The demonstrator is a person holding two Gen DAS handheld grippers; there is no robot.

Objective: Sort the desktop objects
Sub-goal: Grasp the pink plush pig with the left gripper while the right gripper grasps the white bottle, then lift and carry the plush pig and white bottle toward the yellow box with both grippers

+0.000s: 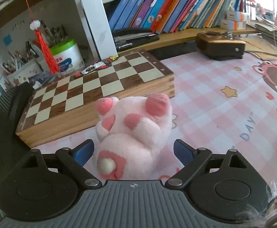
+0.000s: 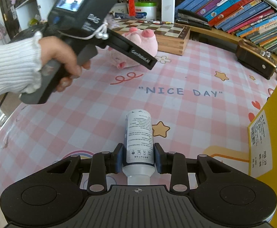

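Note:
A pink plush toy [image 1: 132, 133] lies on the pink checked desk mat [image 1: 214, 114], feet up, in front of the chessboard. My left gripper [image 1: 133, 152] is open, its blue pads on either side of the plush, not touching it. In the right wrist view the plush [image 2: 144, 39] shows behind the left gripper's body [image 2: 92, 24], held by a hand. My right gripper [image 2: 138, 157] is shut on a white bottle with a printed label [image 2: 139, 136], which lies along the fingers just above the mat [image 2: 195, 114].
A folded wooden chessboard [image 1: 100, 87] lies behind the plush. A brown wooden box [image 1: 221, 45] sits at the back right, below a shelf of books [image 1: 166, 5]. Pen holders and a green-lidded tub [image 1: 66, 55] stand back left. A yellow box [image 2: 271, 133] is at the right.

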